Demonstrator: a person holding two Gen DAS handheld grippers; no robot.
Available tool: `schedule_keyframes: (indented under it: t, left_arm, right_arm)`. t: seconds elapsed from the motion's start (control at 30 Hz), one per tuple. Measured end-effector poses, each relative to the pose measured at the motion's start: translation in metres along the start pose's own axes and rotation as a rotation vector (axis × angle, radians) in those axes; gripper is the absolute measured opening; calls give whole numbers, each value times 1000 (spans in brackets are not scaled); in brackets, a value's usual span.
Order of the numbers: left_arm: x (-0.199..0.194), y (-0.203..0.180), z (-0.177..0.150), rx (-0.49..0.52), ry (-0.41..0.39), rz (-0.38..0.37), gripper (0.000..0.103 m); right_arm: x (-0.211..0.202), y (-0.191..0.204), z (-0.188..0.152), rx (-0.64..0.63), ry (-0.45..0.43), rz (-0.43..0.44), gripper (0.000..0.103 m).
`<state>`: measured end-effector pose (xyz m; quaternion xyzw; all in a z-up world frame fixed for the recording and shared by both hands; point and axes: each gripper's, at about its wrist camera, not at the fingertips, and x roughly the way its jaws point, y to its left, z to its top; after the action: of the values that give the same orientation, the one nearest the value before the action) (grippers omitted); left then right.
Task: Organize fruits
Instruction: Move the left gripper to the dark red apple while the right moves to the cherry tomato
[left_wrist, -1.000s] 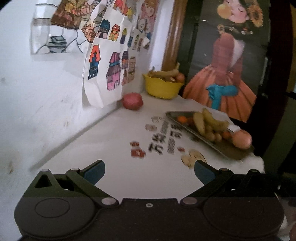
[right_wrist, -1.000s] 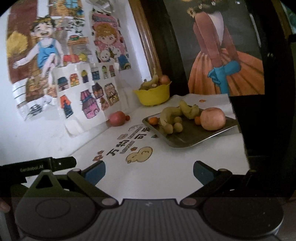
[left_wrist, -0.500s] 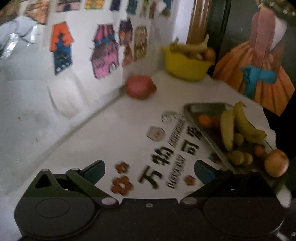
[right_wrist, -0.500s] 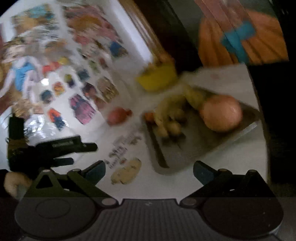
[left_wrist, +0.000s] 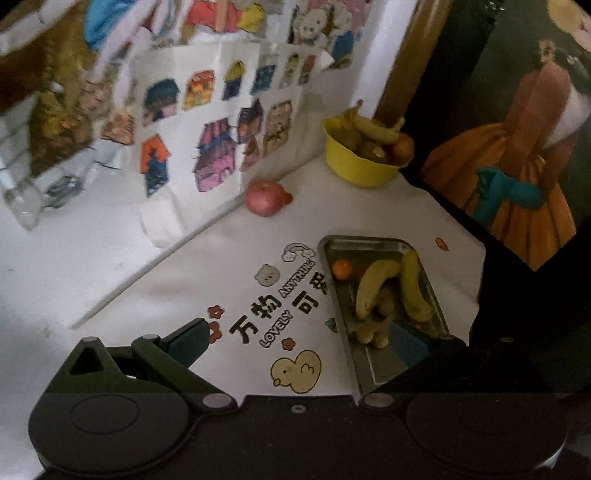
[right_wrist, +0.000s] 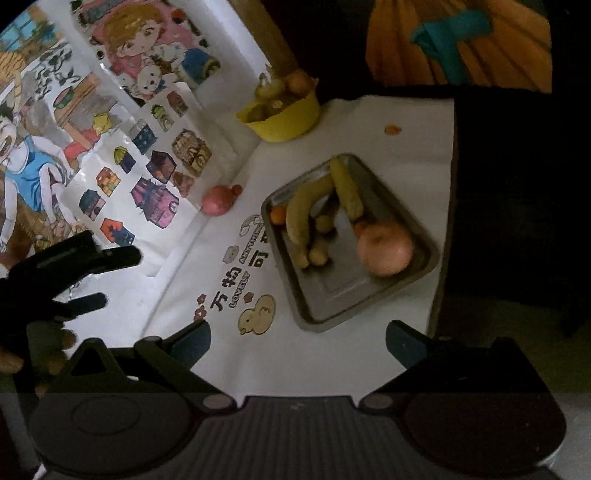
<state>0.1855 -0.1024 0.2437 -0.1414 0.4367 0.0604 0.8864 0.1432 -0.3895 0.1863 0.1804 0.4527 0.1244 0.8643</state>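
Observation:
A metal tray (right_wrist: 347, 291) lies on the white table and holds two bananas (right_wrist: 303, 218), several small round fruits, a small orange (right_wrist: 277, 214) and a large peach-coloured apple (right_wrist: 386, 249). Against the wall rests a red apple (right_wrist: 218, 199) with a tiny red fruit beside it. At the back stands a yellow bowl (right_wrist: 284, 114) heaped with fruit. My right gripper (right_wrist: 297, 343) hovers open above the tray's near corner. My left gripper (left_wrist: 297, 343) is open too, its right finger over the tray (left_wrist: 384, 362) near the bananas (left_wrist: 373, 288). Neither holds anything.
Children's drawings cover the wall (left_wrist: 207, 147) on the left. A painting of a figure in an orange dress (left_wrist: 517, 177) leans at the back right. The table cloth (left_wrist: 258, 325) has printed characters and a duck. The table drops off at its right edge (right_wrist: 448, 221).
Both grippers have risen and tipped downward, so the tray and table are now seen from above. Both stay open; no fruit has moved.

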Motion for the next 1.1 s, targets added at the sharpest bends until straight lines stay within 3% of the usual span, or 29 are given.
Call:
schedule_keyframes:
  t: [0.13,0.27,0.5,0.73,0.97,1.1]
  left_arm:
    - [-1,1,2,-6,54,128,102]
    - [6,13,7,-32,77,176,102]
    - [52,29,39,-44,63,158,102]
    - [115,40,73,-22,108,112,102]
    - [171,47,98,67,63,67,102]
    - [199,44,104,154,18,47,102]
  right_arm:
    - [-3,9,26,-81,14,-54,103]
    - [10,22,43,-137,18,-50,103]
    - [46,50,72,-199,40,-28,103]
    - [95,78,116,-319,54,-72,103]
    - [160,102,159,-547,55,-101,103]
    - [201,121,172,-741,18,-66,103]
